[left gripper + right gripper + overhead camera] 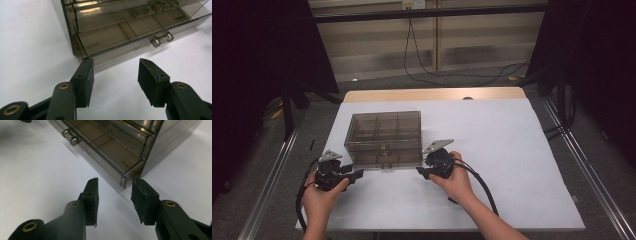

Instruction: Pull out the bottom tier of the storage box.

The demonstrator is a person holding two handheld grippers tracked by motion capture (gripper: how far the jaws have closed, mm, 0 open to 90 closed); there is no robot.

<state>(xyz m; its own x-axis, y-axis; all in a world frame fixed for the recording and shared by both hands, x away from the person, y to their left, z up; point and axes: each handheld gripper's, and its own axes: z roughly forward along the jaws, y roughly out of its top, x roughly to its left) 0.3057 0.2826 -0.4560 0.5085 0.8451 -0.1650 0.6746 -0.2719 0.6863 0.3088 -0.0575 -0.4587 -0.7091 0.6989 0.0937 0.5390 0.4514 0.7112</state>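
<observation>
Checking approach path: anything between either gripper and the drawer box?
Nothing visible. Only bare white sheet lies between the left gripper and the drawer box, and likewise the right gripper; each sits open at a front bottom corner.

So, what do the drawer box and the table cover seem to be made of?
The drawer box looks like smoky clear plastic, glossy: dividers show through its walls and light reflects off them. The table cover looks like matte white paper or thin sheet; which one, I cannot tell.

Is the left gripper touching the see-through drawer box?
Cannot tell. In the left gripper view one of the left gripper's fingers reaches the drawer box's bottom corner, but no gap or contact shows plainly.
</observation>
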